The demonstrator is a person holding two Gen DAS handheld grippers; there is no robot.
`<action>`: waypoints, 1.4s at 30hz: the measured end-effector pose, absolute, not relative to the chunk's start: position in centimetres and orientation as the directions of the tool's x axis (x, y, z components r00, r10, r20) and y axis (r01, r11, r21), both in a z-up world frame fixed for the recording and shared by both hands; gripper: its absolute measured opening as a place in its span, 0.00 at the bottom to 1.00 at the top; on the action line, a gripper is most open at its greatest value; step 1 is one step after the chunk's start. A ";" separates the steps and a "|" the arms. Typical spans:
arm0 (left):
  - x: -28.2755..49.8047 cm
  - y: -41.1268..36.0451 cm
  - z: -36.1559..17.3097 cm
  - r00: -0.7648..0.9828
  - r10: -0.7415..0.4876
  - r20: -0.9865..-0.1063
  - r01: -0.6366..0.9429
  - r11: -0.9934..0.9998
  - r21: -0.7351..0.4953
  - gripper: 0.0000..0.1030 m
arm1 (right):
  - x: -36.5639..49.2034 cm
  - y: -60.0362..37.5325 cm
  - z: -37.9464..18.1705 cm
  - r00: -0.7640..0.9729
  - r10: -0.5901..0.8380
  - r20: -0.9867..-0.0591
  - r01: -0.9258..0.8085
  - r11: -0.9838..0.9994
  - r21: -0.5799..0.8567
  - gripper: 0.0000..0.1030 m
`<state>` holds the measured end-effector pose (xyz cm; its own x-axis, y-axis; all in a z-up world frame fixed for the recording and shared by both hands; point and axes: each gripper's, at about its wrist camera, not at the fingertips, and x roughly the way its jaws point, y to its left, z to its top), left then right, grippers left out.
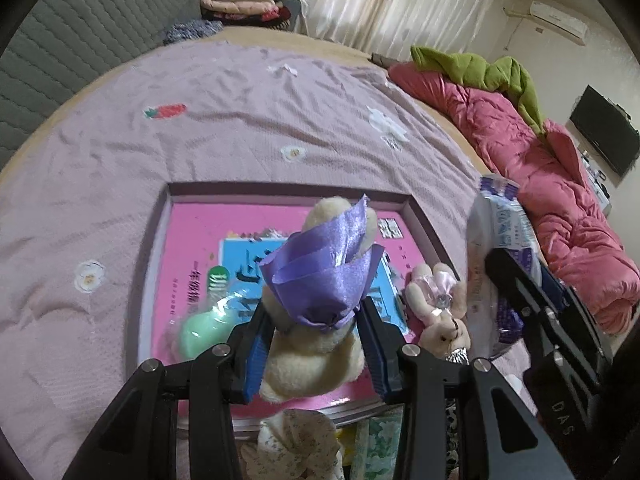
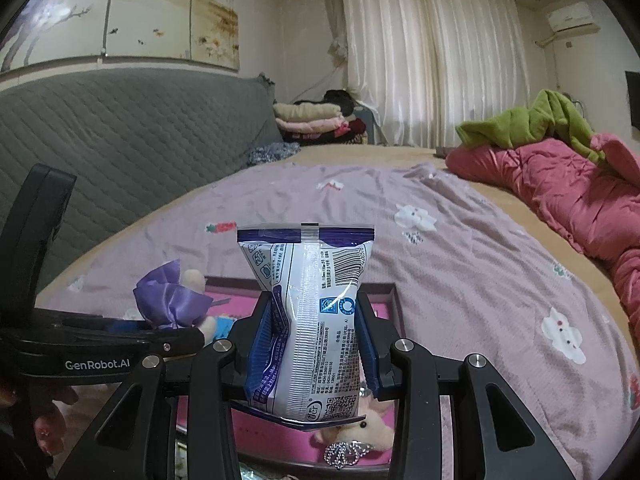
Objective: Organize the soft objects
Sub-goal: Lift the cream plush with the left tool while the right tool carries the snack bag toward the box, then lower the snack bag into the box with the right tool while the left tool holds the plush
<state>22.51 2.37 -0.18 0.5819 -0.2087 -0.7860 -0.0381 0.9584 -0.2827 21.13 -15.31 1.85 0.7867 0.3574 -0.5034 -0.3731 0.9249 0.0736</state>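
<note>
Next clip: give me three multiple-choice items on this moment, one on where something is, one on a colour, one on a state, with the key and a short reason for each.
1. Where does the small plush rabbit lie?
A. in the pink-bottomed tray
B. on the red quilt
C. on the stack of folded clothes

2. What colour is the ribbon on the plush toy in the left gripper?
A. green
B. purple
C. red

3. What is the right gripper doing?
A. open, empty
B. shut on nothing
C. shut on the white-and-blue packet

Key: 1 A, it rests at the tray's right edge; 2 B, the satin bow is purple; 3 C, both pads press the packet's sides.
</note>
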 end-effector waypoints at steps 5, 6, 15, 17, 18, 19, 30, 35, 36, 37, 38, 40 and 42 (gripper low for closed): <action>22.9 1.9 -1.2 0.545 -0.230 -0.806 -0.013 0.959 -0.282 0.41 | 21.6 -15.1 0.6 0.770 0.354 -0.531 -0.378 0.923 0.068 0.39; 23.0 1.9 -1.5 0.538 -0.228 -0.811 -0.017 0.960 -0.280 0.41 | 21.7 -15.1 0.4 0.766 0.354 -0.537 -0.379 0.923 0.068 0.39; 23.3 2.1 -3.3 0.476 -0.234 -0.848 -0.034 0.958 -0.284 0.41 | 22.7 -14.2 -1.5 0.720 0.355 -0.596 -0.394 0.916 0.069 0.39; 23.3 2.2 -3.7 0.459 -0.234 -0.857 -0.039 0.958 -0.283 0.41 | 22.8 -14.1 -1.9 0.708 0.360 -0.607 -0.402 0.913 0.072 0.39; 23.2 2.2 -3.9 0.454 -0.233 -0.860 -0.039 0.959 -0.281 0.41 | 22.9 -13.9 -2.2 0.698 0.362 -0.617 -0.409 0.910 0.071 0.39; 23.2 2.2 -4.0 0.450 -0.233 -0.862 -0.041 0.959 -0.281 0.41 | 22.8 -13.7 -2.3 0.696 0.361 -0.621 -0.412 0.909 0.065 0.39; 22.7 2.5 -4.5 0.435 -0.235 -0.869 -0.052 0.957 -0.285 0.41 | 22.6 -12.4 -3.6 0.661 0.358 -0.660 -0.447 0.894 0.037 0.39; 22.7 2.5 -4.5 0.434 -0.235 -0.870 -0.054 0.957 -0.285 0.41 | 22.8 -11.9 -4.1 0.646 0.344 -0.682 -0.458 0.889 0.014 0.39; 22.7 2.5 -4.5 0.434 -0.232 -0.871 -0.054 0.958 -0.282 0.41 | 22.8 -11.7 -4.3 0.637 0.343 -0.690 -0.464 0.886 0.012 0.39; 22.7 2.5 -4.5 0.434 -0.230 -0.871 -0.056 0.958 -0.281 0.41 | 22.8 -11.6 -4.5 0.632 0.343 -0.695 -0.469 0.883 0.009 0.40; 22.7 2.5 -4.5 0.434 -0.229 -0.871 -0.058 0.958 -0.281 0.41 | 22.7 -11.4 -4.6 0.628 0.343 -0.698 -0.475 0.880 0.005 0.40; 22.6 2.7 -4.6 0.434 -0.226 -0.872 -0.059 0.959 -0.277 0.41 | 22.7 -11.2 -4.9 0.623 0.341 -0.704 -0.478 0.879 0.003 0.40; 22.6 2.8 -4.6 0.434 -0.231 -0.871 -0.065 0.956 -0.286 0.41 | 22.9 -11.2 -5.2 0.607 0.335 -0.720 -0.479 0.878 0.004 0.40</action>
